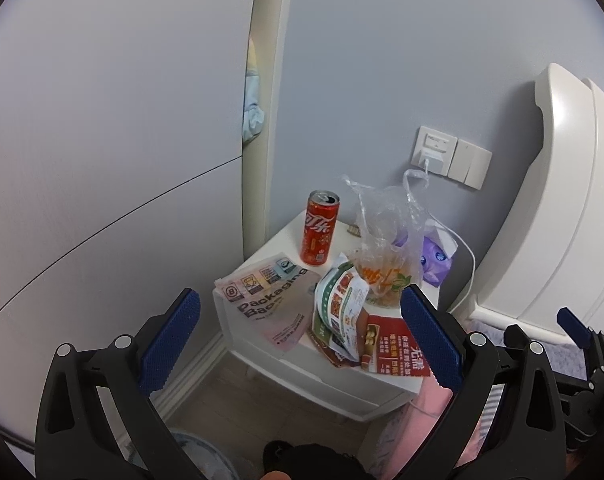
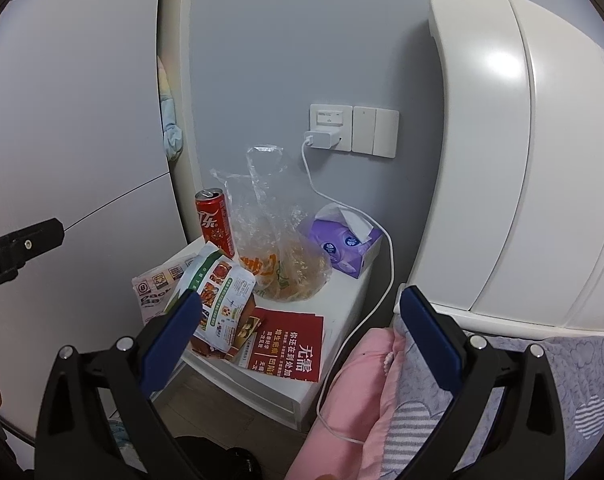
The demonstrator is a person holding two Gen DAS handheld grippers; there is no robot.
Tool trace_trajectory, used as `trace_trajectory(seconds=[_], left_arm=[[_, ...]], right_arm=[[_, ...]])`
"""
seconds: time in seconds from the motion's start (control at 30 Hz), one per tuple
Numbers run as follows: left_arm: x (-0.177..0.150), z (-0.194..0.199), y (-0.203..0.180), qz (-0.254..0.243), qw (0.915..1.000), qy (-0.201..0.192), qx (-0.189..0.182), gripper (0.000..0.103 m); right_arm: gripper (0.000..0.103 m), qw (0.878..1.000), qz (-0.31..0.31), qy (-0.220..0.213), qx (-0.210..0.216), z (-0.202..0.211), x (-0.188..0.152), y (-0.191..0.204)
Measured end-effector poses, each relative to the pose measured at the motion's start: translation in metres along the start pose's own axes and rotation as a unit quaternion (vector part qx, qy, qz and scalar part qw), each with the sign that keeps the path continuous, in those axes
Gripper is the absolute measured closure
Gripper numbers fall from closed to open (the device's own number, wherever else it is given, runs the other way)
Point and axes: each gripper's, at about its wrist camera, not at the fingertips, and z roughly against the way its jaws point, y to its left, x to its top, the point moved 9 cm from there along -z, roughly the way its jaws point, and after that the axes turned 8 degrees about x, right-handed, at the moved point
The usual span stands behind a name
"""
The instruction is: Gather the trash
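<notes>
White nightstand (image 1: 262,256) by bed: red Coca-Cola can (image 1: 319,229) upright at back, pink bag (image 1: 268,300) reading "Packaging Bag", green snack packet (image 1: 337,312), red Chinese-print leaflet (image 2: 290,344), clear plastic bag (image 2: 278,248). Left gripper (image 1: 302,340) and right gripper (image 2: 302,336) spread wide, empty, short of trash.

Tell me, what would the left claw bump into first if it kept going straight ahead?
Probably the green snack packet, which stands between the open left claw fingers at the nightstand's front. Depth is hard to judge.

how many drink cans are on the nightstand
1. The red cola can stands upright at the back left corner of the white nightstand, beside the clear plastic bag. The bag and wrappers could hide another.
</notes>
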Motion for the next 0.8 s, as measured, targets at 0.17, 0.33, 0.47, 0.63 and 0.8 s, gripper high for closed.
trace_trajectory(seconds=[0.17,0.33,0.47,0.63,0.8], left_arm=[[-0.005,-0.001,0.004,-0.007,1.0,0.003,0.002,0.006],[-0.004,0.003,0.007,-0.012,0.9998,-0.004,0.012,0.006],[-0.005,0.007,0.008,-0.016,0.9997,-0.007,0.02,0.006],[-0.005,0.009,0.01,-0.014,0.9997,-0.006,0.019,0.006],[-0.005,0.011,0.009,-0.013,0.9998,-0.006,0.015,0.006]], right_arm=[[0.006,1.0,-0.002,-0.004,0.003,0.001,-0.001,0.002],[0.006,1.0,-0.008,-0.006,0.021,0.0,-0.001,0.004],[0.006,0.999,-0.003,-0.004,0.036,0.0,-0.002,0.009],[0.006,0.999,-0.003,-0.004,0.038,0.0,-0.001,0.01],[0.006,0.999,0.007,-0.003,0.038,0.003,-0.002,0.011]])
